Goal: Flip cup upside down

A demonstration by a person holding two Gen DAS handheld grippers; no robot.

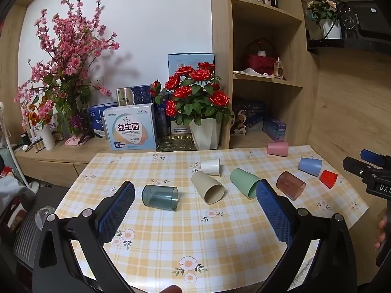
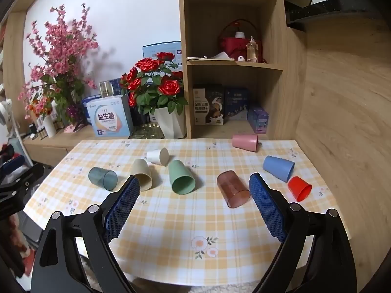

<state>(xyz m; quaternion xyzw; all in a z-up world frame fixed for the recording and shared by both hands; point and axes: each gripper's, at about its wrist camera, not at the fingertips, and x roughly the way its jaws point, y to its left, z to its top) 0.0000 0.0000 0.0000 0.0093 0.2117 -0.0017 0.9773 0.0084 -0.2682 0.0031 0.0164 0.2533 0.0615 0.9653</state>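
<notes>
Left gripper [image 1: 195, 193]: hovering over the near part of the table, its blue-padded fingers [image 1: 117, 207] spreading wide and gripping nothing.
Right gripper [image 2: 194, 190]: likewise hanging above the near edge, jaws gaping wide, carrying nothing; it is also showing at the right edge of the left wrist view.
Table [image 2: 185, 219]: wearing a yellow checked cloth with flower prints, lying under and ahead of both grippers.
Teal clear cup [image 1: 160, 197]: lying on its side just ahead of the left gripper's left finger, mouth pointing right.
Beige cup [image 1: 207, 187]: lying on its side ahead of the left gripper, between its fingers, mouth facing the camera.
White cup [image 1: 211, 166]: lying just beyond the beige one, close to it.
Green cup [image 2: 182, 177]: lying on its side ahead of the right gripper, between its fingers, mouth facing the camera.
Brown clear cup [image 2: 233, 190]: lying on its side just beside the right gripper's right finger.
Blue cup [image 2: 278, 168]: lying farther ahead, right of that finger.
Red cup [image 2: 299, 188]: lying on its side near the blue one, outside the right finger.
Pink cup [image 2: 245, 142]: lying at the far edge.
Rose pot [image 2: 168, 122]: standing beyond the table, ahead and left.
</notes>
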